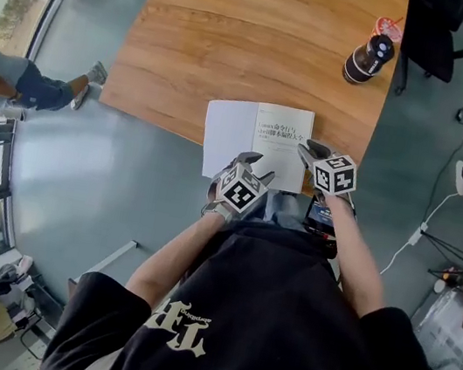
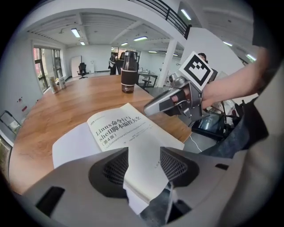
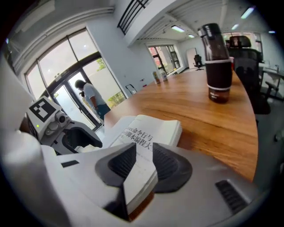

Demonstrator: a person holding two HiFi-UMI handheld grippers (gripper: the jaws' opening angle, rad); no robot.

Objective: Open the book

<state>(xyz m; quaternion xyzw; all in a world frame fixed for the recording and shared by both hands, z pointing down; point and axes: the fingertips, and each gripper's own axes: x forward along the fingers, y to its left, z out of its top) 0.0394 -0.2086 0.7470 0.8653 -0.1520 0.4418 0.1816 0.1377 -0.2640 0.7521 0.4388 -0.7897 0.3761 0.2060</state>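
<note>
One book (image 1: 257, 140), one bottle (image 1: 366, 60), one table (image 1: 239, 39), two tongs: left tongs (image 1: 257, 166), right tongs (image 1: 308, 152).

Wood table (image 1: 239, 39) on grey floor (image 1: 78, 197). Dark bottle (image 1: 368, 59) stands upright near the table's right edge. There's a red-rimmed thing (image 1: 389, 27) just behind it, can't tell what. Black chair (image 1: 435, 38) sits beside that edge. Person in jeans (image 1: 18, 85) far left by the windows (image 1: 4, 16). White cable (image 1: 412, 243) on the floor at right.

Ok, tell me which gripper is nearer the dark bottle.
Right. The right gripper is at the book's right edge, on the side of the bottle; the left gripper is further off, at the book's near edge.
</note>
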